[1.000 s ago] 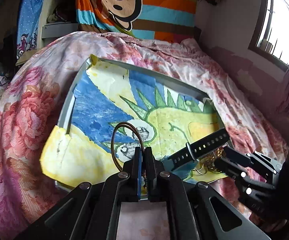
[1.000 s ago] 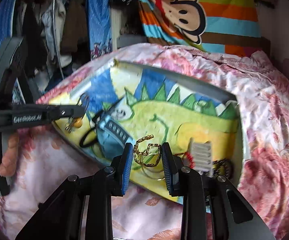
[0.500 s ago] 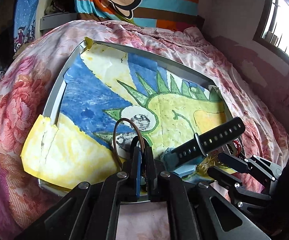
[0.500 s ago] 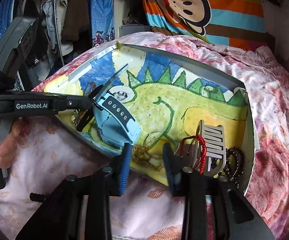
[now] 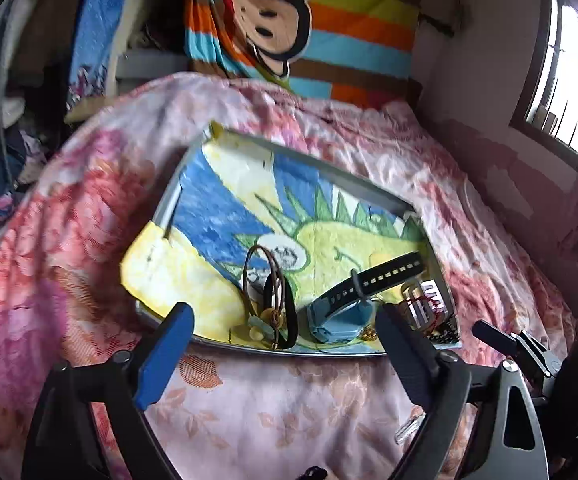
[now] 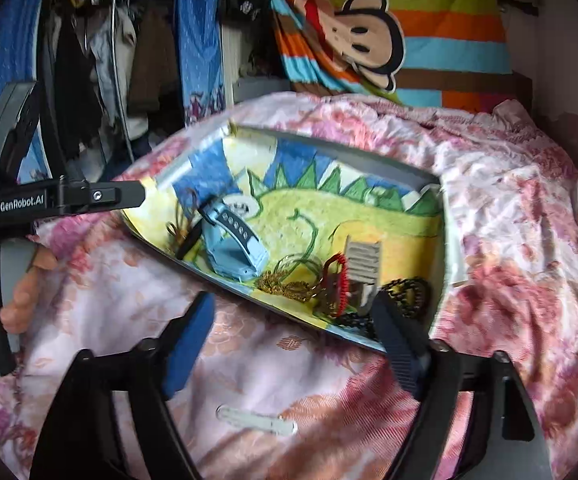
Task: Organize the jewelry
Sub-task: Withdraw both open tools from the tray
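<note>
Both grippers — left [image 5: 285, 332] and right [image 6: 293, 328] — have just been opening and gape empty off the tray's [image 5: 289, 350] near edge, the jewelry — gold chain [image 6: 285, 284], blue watch [image 5: 341, 318] — lying along it.

A grey tray [image 5: 369, 196] holds a painting [image 5: 217, 216] in blue, yellow and green, resting on a pink and red floral bedspread [image 5: 49, 264]. On it lie a light blue watch [image 5: 341, 320] with a black strap, a brown cord loop [image 5: 267, 276], a gold chain [image 6: 285, 286] and a red coiled band [image 6: 343, 280]. Behind hangs a cloth [image 5: 329, 28] striped orange, turquoise, brown and lime, with a brown cartoon monkey face.
</note>
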A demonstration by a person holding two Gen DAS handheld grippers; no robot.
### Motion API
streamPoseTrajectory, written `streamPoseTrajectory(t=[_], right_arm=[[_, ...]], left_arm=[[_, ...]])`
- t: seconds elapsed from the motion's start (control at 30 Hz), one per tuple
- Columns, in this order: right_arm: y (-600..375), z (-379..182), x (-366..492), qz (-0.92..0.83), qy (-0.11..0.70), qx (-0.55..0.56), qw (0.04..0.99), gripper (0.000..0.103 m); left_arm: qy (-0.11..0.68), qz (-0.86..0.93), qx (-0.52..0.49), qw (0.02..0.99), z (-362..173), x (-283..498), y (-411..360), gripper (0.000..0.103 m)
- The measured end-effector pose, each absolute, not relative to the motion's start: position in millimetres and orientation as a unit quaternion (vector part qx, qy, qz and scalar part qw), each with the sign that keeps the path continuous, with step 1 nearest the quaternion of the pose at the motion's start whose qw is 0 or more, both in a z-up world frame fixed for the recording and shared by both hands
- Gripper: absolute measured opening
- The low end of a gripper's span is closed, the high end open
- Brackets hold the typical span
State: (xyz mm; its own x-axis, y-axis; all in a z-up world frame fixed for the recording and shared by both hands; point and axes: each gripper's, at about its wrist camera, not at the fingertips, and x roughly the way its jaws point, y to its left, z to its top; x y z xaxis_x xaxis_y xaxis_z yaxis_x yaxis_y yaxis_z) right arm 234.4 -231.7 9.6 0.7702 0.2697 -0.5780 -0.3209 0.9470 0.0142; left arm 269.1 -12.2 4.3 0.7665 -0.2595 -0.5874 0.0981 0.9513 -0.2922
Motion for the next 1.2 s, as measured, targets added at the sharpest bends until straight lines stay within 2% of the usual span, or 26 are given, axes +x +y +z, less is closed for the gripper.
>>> streamPoseTrajectory(t=[0.13, 0.3, 0.6, 0.9, 1.2], right_arm=[[-243.9, 33.3, 206.5, 0.152, 0.255, -0.027, 0.954, 0.091], [-247.2, 57.8, 174.8, 0.157, 0.199, -0.007, 0.967, 0.101], [-251.4, 71.1, 118.8, 0.158, 0.157, 0.015, 0.975, 0.101], [-261.6, 57.1, 75.8, 0.149, 0.174, 0.02, 0.973, 0.101], [-258.1, 24.1, 73.0, 0.123, 0.245, -0.021, 0.961, 0.101]], left_arm=[[0.29, -0.081, -0.13, 0.945, 19.1, 235.4, -10.8, 0.1], [0.227, -0.052, -0.088, 0.969, 34.8, 183.6, -15.0, 0.103], [0.178, -0.036, -0.048, 0.982, 50.7, 116.6, -15.0, 0.103], [0.206, -0.04, -0.052, 0.976, 33.6, 80.9, -5.2, 0.103], [0.284, -0.081, -0.047, 0.954, 8.5, 81.6, -7.6, 0.103]])
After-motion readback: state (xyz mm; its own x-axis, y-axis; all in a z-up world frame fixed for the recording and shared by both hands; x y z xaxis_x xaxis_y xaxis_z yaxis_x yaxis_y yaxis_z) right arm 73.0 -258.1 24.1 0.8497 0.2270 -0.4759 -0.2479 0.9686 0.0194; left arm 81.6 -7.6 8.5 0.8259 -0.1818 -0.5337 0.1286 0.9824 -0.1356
